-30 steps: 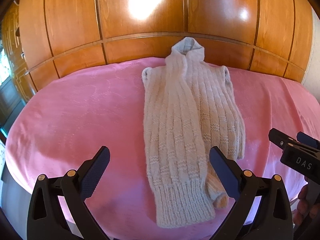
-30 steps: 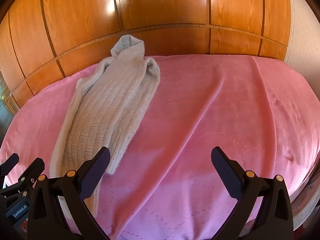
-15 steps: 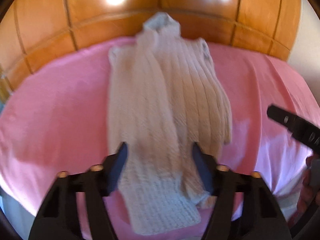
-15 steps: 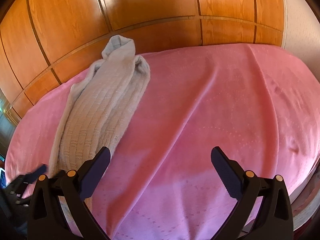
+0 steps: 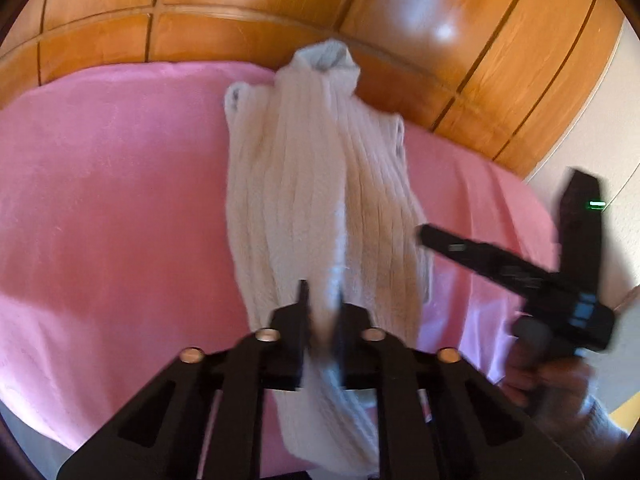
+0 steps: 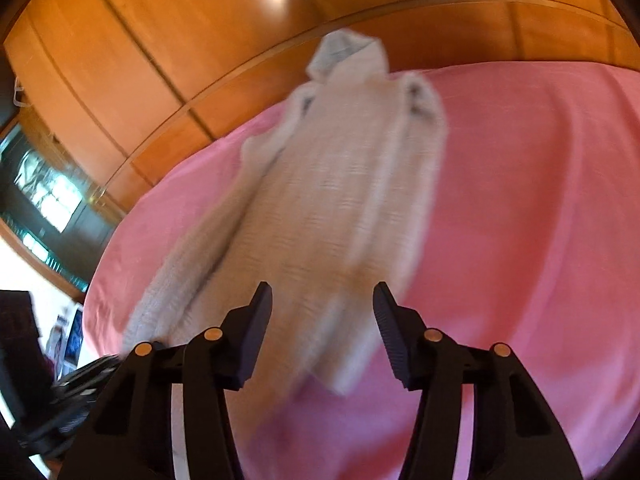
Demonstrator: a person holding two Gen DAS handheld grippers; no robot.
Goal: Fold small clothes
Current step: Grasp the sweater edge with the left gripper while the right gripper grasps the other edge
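Observation:
A cream ribbed knit sweater point(image 5: 316, 184) lies folded lengthwise on the pink bedspread point(image 5: 104, 208), collar toward the wooden headboard. My left gripper point(image 5: 322, 308) is shut on the sweater's near ribbed hem, and cloth hangs below the jaws. The right gripper shows in the left wrist view point(image 5: 516, 268) at the right, held by a hand. In the right wrist view the sweater point(image 6: 340, 200) lies straight ahead. My right gripper point(image 6: 322, 320) is open, with its jaws narrowed and spanning the sweater's near right edge. Both views are blurred.
The wooden headboard point(image 5: 280, 8) runs across the back. The bedspread point(image 6: 540, 220) spreads wide to the right of the sweater. A dark cabinet with glass point(image 6: 44, 200) stands at the far left beyond the bed edge.
My left gripper has moved in and shut on the sweater's near hem. My right gripper has swung left over the sweater and its jaws have narrowed.

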